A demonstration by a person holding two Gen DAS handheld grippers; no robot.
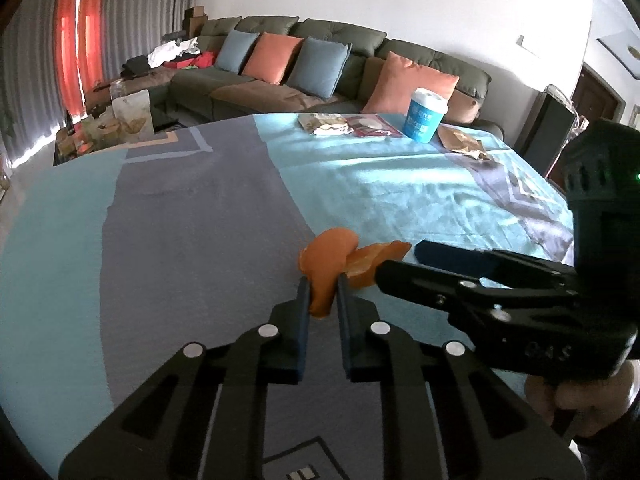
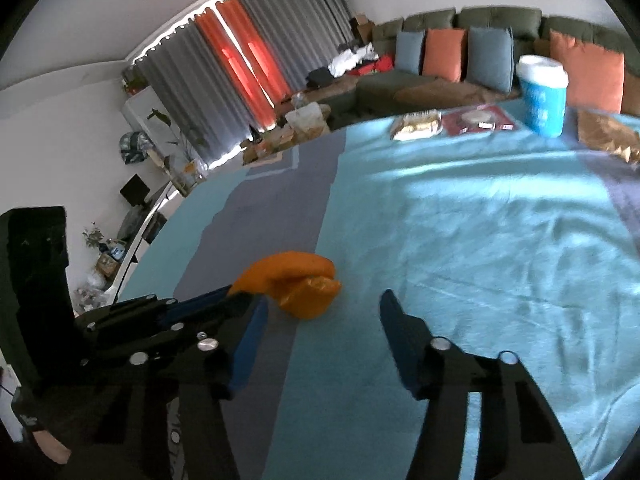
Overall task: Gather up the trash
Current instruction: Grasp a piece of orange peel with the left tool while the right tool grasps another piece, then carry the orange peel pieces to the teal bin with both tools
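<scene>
An orange peel [image 1: 326, 264] stands up off the blue and grey tablecloth [image 1: 180, 220], with my left gripper [image 1: 323, 283] shut on its lower end. A second piece of peel [image 1: 372, 264] lies against it on the right. In the right wrist view the peel [image 2: 288, 270] sticks out of the left gripper [image 2: 236, 294], which comes in from the left, and the second piece [image 2: 312, 296] rests on the cloth. My right gripper [image 2: 324, 303] is open, its tips on either side of that second piece without pressing on it. It enters the left wrist view as the right gripper [image 1: 400, 261].
At the table's far edge stand a blue cup with a white lid [image 1: 425, 118], crumpled wrappers [image 1: 326, 123], a red packet [image 1: 374, 126] and a brown bag [image 1: 460, 142]. Behind the table is a green sofa [image 1: 360, 46] with cushions. A hand [image 1: 580, 396] holds the right gripper.
</scene>
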